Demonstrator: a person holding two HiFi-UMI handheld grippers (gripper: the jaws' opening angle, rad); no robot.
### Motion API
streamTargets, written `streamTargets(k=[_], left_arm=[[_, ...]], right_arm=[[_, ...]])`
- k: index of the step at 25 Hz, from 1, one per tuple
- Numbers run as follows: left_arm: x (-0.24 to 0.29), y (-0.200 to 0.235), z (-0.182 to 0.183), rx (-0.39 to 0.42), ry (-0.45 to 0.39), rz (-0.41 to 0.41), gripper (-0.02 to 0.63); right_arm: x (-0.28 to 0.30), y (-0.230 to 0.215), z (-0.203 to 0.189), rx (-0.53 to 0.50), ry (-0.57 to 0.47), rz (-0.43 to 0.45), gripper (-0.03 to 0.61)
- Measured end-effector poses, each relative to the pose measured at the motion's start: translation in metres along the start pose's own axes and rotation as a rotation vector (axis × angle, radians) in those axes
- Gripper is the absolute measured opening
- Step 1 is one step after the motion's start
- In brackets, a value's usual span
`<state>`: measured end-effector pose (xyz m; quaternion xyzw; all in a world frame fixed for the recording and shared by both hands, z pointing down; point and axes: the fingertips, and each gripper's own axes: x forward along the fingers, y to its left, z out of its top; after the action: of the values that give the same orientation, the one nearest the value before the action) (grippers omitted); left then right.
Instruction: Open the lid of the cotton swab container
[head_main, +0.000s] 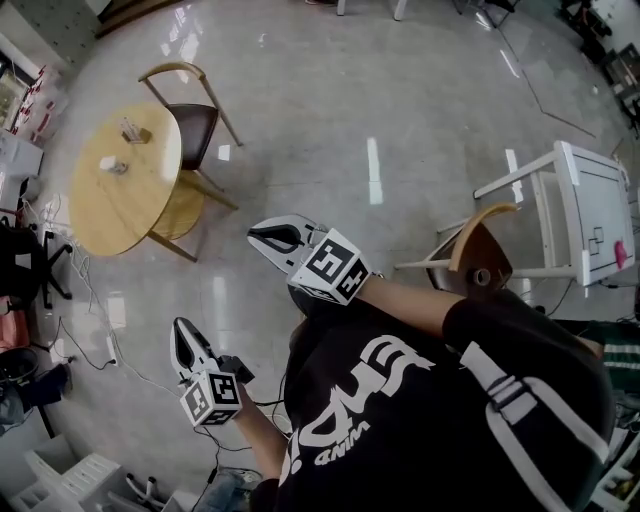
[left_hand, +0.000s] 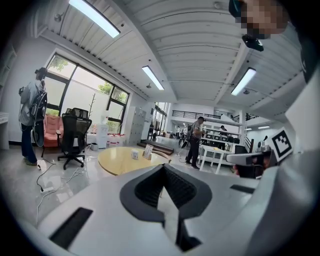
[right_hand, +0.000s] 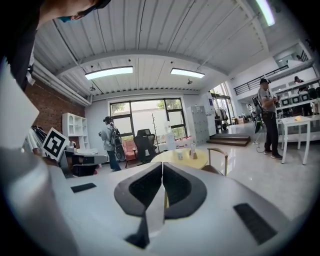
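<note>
Left gripper (head_main: 182, 330): sitting fully closed, empty.
Right gripper (head_main: 258, 235): sitting fully closed, empty.
Head view alone: showing the round tabletop (head_main: 100, 205) well apart from both.
Gripper views alone: showing people (right_hand: 267, 117) standing beyond.

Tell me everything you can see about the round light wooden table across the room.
The round table has a glossy pale yellow wooden top on slanted wooden legs, standing on the shiny grey floor. A small white container and a small upright stand rest on it. A dark-seated wooden chair is tucked beside it.
</note>
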<state>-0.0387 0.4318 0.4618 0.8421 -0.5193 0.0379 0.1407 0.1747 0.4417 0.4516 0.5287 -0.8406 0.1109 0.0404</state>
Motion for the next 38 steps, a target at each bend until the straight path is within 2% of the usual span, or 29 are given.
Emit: streamTargets(k=[5, 13, 18, 38], left_arm=[[0.004, 0.001, -0.001, -0.002, 0.008, -0.013, 0.009], [0.016, 0.006, 0.011, 0.005, -0.008, 0.008, 0.009], [0.036, 0.026, 0.022, 0.004, -0.029, 0.021, 0.009], [0.122, 0.111, 0.074, -0.017, -0.043, 0.071, 0.009]], right_arm=[[0.002, -0.004, -0.001, 0.001, 0.008, -0.016, 0.003], [0.021, -0.017, 0.007, -0.007, 0.007, -0.003, 0.003], [0.054, -0.025, 0.013, -0.011, 0.001, 0.0, 0.003], [0.204, -0.026, 0.051, -0.034, 0.025, 0.112, 0.003]])
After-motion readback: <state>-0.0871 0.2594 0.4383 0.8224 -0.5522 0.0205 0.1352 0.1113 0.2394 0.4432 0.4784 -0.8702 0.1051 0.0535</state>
